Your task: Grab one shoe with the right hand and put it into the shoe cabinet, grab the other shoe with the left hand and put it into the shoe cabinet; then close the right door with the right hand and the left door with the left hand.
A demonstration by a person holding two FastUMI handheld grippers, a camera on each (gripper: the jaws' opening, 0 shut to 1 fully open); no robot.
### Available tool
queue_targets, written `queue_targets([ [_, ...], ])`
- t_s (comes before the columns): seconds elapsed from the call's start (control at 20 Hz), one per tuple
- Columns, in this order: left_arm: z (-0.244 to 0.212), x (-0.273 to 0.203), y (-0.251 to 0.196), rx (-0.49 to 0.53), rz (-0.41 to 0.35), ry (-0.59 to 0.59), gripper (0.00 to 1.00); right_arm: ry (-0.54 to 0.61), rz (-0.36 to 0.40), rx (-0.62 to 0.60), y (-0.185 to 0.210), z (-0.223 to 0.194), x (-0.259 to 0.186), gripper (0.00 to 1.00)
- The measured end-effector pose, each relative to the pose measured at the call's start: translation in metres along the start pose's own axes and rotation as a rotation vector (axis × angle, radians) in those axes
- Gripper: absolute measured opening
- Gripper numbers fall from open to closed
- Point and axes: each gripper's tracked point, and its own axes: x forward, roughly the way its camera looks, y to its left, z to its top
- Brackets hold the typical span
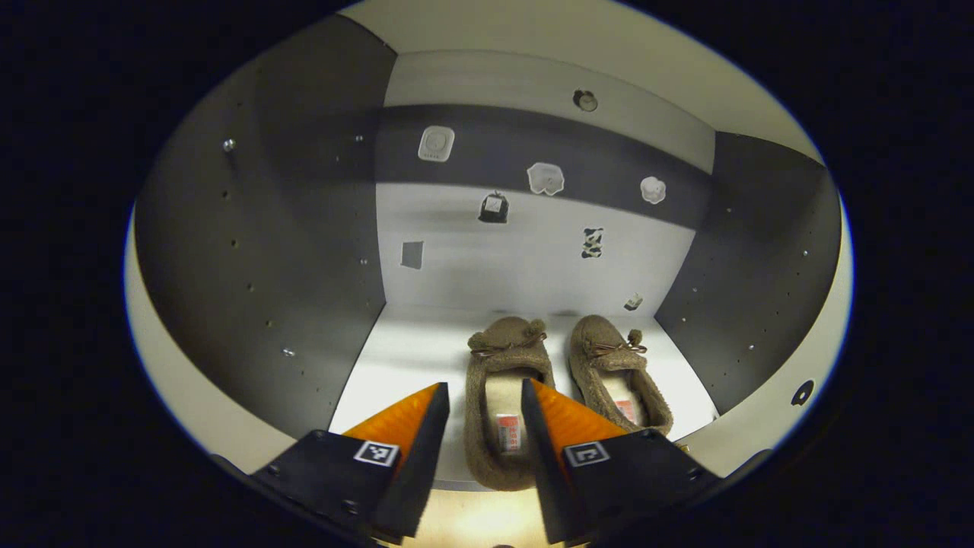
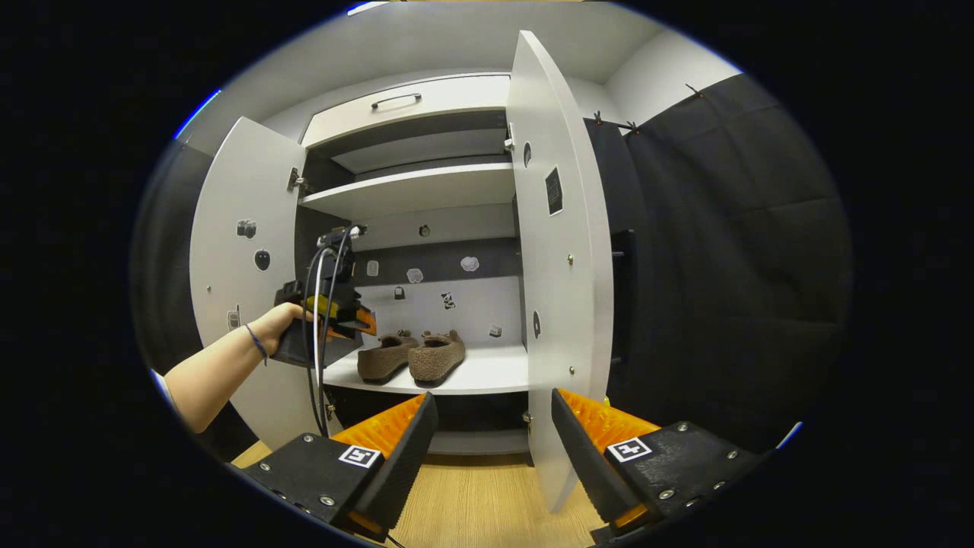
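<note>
Two brown fuzzy shoes stand side by side, toes to the back, on a white shelf (image 1: 396, 358) inside the shoe cabinet. In the left gripper view one shoe (image 1: 506, 350) lies straight ahead and the other shoe (image 1: 609, 358) sits to its right. My left gripper (image 1: 485, 387) is open, its fingers framing the near shoe's heel without touching it. From the right gripper view, that left gripper (image 2: 346, 316) hovers just above and in front of the shoes (image 2: 415, 356), held by a hand (image 2: 278, 323). My right gripper (image 2: 494, 396) is open and holds nothing, low in front of the cabinet.
Both doors stand wide open: the left door (image 2: 240, 274) behind the person's arm, the right door (image 2: 563, 266) jutting toward my right gripper. Another shelf (image 2: 411, 190) and a drawer with a handle (image 2: 396, 99) lie above. A wooden floor (image 2: 479, 502) is below, with black cloth to the right.
</note>
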Motion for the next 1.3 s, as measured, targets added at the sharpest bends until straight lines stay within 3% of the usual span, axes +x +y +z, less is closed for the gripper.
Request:
queue_targets([
  [0.05, 0.007, -0.014, -0.006, 0.012, -0.015, -0.037, 0.86, 0.003, 0.006, 0.006, 0.0, 0.0, -0.003, 0.93],
  [0.1, 0.014, -0.029, -0.012, 0.027, -0.023, -0.071, 0.9, 0.003, 0.012, 0.01, 0.0, 0.001, -0.006, 0.93],
  [0.3, 0.032, -0.091, -0.028, 0.06, -0.055, -0.197, 0.85, -0.016, -0.014, -0.023, -0.016, 0.006, -0.017, 0.92],
  [0.65, 0.045, -0.204, -0.029, 0.038, -0.085, -0.372, 0.9, -0.009, -0.077, -0.05, -0.065, 0.001, -0.031, 0.93],
  [1.05, 0.018, -0.308, 0.008, 0.027, -0.007, -0.477, 0.91, -0.002, -0.165, -0.022, -0.14, -0.011, -0.028, 0.93],
  [1.3, 0.002, -0.352, 0.046, 0.026, 0.069, -0.524, 0.92, 0.003, -0.186, -0.06, -0.169, -0.029, 0.001, 0.93],
])
